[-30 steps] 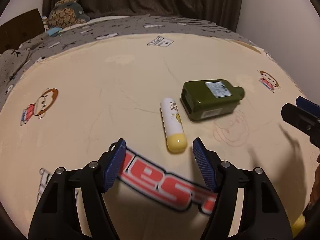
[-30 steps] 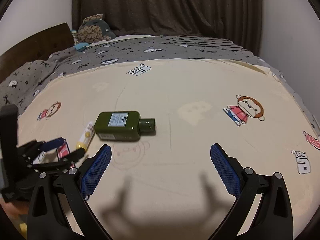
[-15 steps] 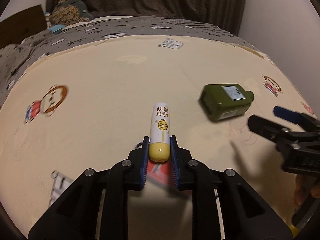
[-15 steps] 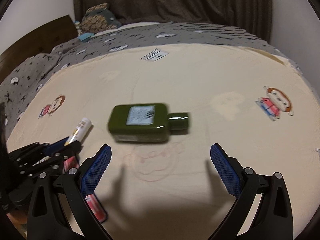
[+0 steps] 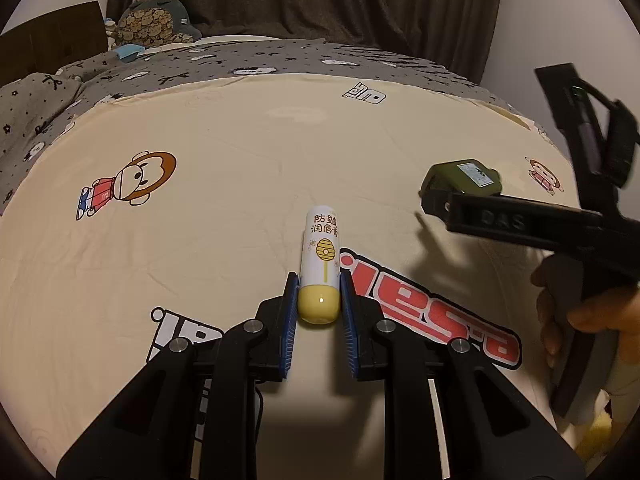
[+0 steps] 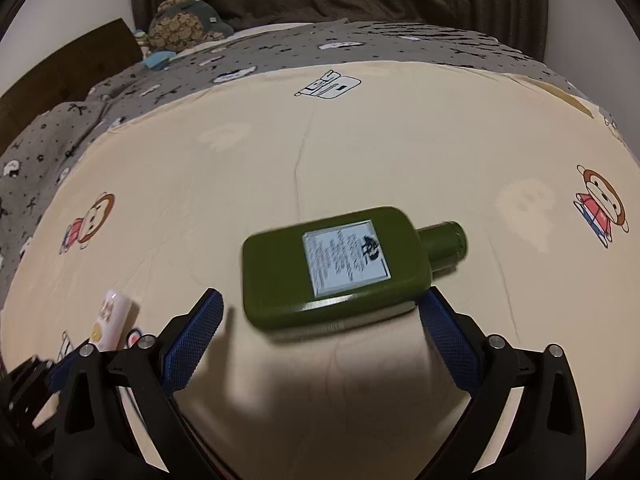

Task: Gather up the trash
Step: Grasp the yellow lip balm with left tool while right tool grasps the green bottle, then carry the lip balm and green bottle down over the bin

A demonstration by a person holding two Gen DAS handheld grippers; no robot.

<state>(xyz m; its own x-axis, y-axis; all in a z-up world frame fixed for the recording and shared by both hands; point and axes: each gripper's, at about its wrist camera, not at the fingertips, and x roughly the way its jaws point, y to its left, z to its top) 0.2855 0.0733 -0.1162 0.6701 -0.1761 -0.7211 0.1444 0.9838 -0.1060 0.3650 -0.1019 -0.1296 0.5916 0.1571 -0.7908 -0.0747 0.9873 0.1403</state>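
A white lip-balm tube (image 5: 322, 248) with a yellow cap lies on the cream bed sheet (image 5: 240, 200). My left gripper (image 5: 319, 286) is shut on its yellow cap end. A dark green flat bottle (image 6: 336, 264) with a white label lies on its side, cap to the right. My right gripper (image 6: 320, 300) straddles the bottle's near edge. Its jaws are closing, and the left pad still stands clear of the bottle. In the left wrist view the bottle (image 5: 468, 176) shows partly behind the right gripper's finger (image 5: 480, 216). The tube (image 6: 114, 316) shows at the lower left of the right wrist view.
The sheet carries cartoon monkey prints (image 5: 128, 184) and a red logo print (image 5: 420, 312). A grey patterned blanket (image 5: 200, 60) covers the far end, with a plush toy (image 5: 156, 20) and a wooden headboard (image 5: 52, 36). A hand (image 5: 600, 320) holds the right tool.
My left gripper closed on the tube's yellow end and shifted across the sheet. The right gripper dropped toward the green bottle, which now lies between its fingers.
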